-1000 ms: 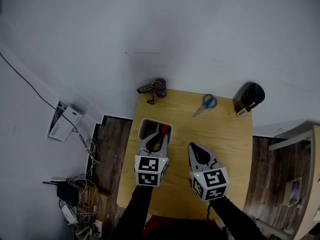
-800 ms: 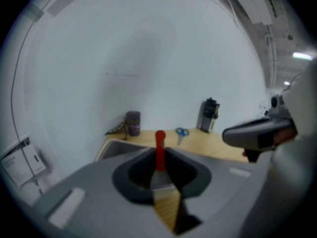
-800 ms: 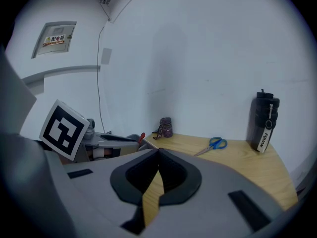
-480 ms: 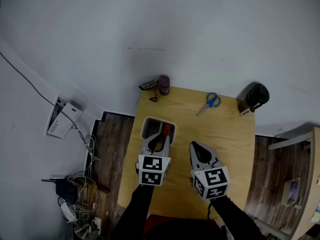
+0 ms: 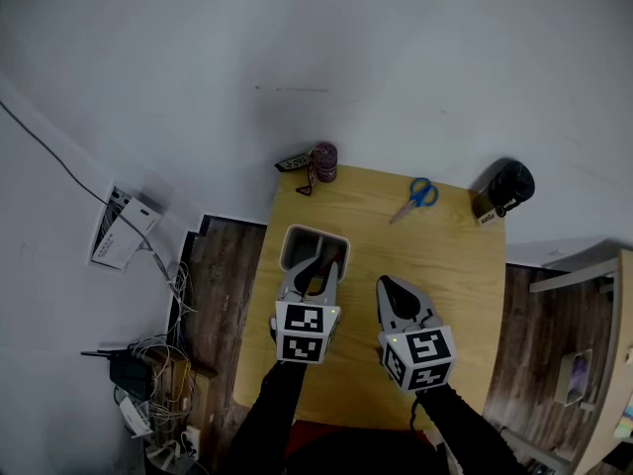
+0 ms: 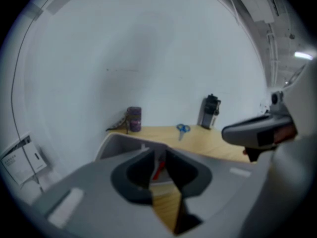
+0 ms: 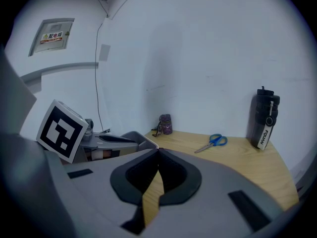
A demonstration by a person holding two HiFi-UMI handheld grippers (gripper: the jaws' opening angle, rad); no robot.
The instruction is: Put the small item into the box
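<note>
A grey open box (image 5: 294, 239) stands at the left edge of the wooden table (image 5: 445, 265). My left gripper (image 5: 317, 268) hangs over the box's near side with its jaws slightly parted. Through that gap, in the left gripper view, a small red item (image 6: 158, 168) shows down inside the box (image 6: 119, 142), beyond the left gripper's (image 6: 158, 156) tips. My right gripper (image 5: 392, 291) hovers over the table just right of the box. Its (image 7: 158, 151) tips meet and hold nothing.
Blue-handled scissors (image 5: 415, 196) lie at the back middle of the table. A black bottle (image 5: 506, 188) stands in the back right corner, a small purple jar (image 5: 323, 162) with a strap in the back left. The white wall is right behind the table. Cables lie on the floor to the left.
The red item stood up between the left jaws over the box before. Now it no longer shows in the head view, and the left jaws have parted.
</note>
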